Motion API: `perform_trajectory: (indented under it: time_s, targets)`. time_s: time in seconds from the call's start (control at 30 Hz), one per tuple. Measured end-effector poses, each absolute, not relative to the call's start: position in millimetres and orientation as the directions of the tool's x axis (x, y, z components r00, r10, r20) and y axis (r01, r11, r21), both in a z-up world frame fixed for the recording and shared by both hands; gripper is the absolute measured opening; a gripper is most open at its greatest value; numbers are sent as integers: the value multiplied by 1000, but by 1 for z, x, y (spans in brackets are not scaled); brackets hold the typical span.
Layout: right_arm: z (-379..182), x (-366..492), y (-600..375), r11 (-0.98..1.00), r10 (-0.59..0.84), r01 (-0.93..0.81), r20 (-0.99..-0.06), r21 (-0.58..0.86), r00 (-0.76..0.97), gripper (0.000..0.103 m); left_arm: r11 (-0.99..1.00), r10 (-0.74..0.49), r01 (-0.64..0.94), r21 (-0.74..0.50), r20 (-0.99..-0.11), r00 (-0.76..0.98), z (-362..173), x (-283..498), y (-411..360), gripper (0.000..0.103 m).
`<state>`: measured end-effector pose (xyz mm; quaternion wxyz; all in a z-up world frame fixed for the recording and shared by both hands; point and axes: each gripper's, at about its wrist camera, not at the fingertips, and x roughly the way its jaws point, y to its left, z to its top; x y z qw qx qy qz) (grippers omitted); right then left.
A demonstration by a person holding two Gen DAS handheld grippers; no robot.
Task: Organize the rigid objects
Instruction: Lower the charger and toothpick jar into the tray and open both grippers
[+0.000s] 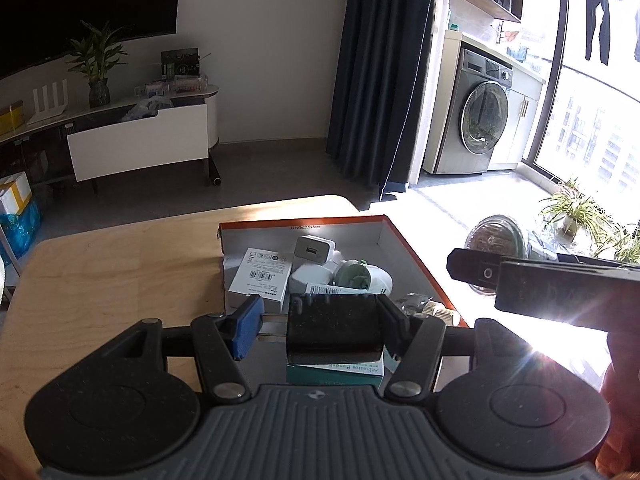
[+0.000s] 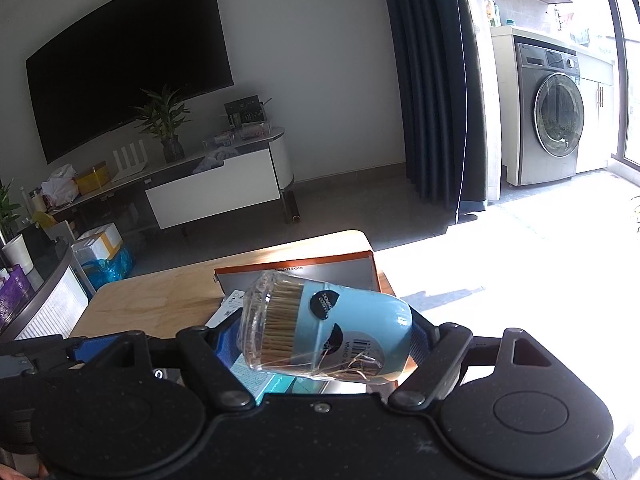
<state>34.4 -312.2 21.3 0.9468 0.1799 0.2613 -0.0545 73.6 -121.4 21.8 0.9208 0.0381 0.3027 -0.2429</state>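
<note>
We see the left gripper (image 1: 320, 326) clamping a black block (image 1: 333, 327) and the right gripper (image 2: 324, 340) clamping a toothpick jar (image 2: 320, 330), both above the orange-rimmed tray (image 1: 416, 256) of small boxes (image 1: 262, 276).

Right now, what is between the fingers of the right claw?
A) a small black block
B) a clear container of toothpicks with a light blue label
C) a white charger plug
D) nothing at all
B: in the right wrist view the right claw has a clear toothpick container with a light blue label lying tilted between its fingers; the black block sits in the left claw instead.
</note>
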Motion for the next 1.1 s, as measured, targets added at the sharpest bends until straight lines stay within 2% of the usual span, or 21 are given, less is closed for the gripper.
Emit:
perform_trajectory:
  time_s: [0.73, 1.1]
  targets:
    - [3, 129, -323, 938, 9, 194, -580, 286, 814, 93, 877, -431, 467, -113, -617, 658, 13, 127, -134, 61]
    - [11, 123, -335, 927, -19, 197, -485, 320, 874, 93, 866, -447, 482, -130, -634, 632, 7, 148, -146, 61]
